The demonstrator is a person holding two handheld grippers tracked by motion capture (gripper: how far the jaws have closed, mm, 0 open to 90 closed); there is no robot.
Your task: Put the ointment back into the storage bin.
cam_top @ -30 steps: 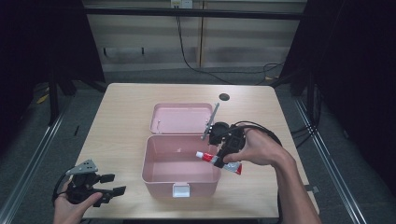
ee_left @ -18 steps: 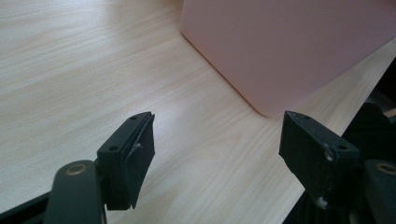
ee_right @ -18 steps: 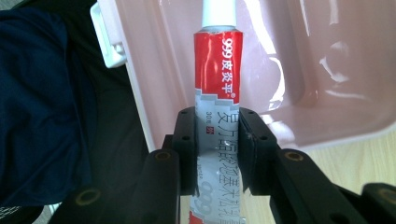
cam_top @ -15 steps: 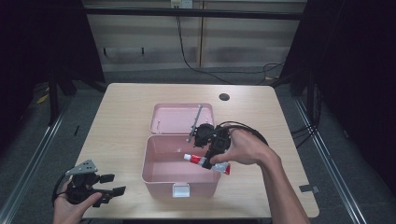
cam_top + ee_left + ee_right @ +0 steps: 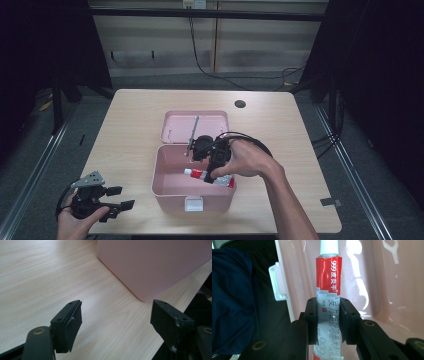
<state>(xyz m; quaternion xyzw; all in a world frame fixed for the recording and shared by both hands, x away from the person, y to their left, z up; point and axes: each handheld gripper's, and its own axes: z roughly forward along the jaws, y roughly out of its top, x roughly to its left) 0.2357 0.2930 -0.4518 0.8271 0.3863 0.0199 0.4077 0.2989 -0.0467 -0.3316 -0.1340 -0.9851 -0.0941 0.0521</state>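
A pink plastic box (image 5: 170, 192) stands open at the table's middle, its lid (image 5: 194, 125) folded back behind it. My right gripper (image 5: 212, 172) is shut on a red and silver ointment tube (image 5: 200, 174) with a white cap, held over the box's inside. In the right gripper view the tube (image 5: 328, 277) stands between the pads (image 5: 311, 320), with the pink box wall (image 5: 372, 277) behind it. My left gripper (image 5: 117, 204) rests open near the table's front left corner. The left gripper view has its fingers (image 5: 67, 327) spread wide over bare wood, the box's corner (image 5: 150, 267) ahead.
The wooden table (image 5: 125, 130) has a small round hole (image 5: 240, 104) at its back right. A white latch (image 5: 193, 203) sits on the box's front wall. Black cables run across the floor behind the table.
My right gripper has carried the tube leftward and down, from beside the box's right rim to over its inside. The left gripper has stayed in place.
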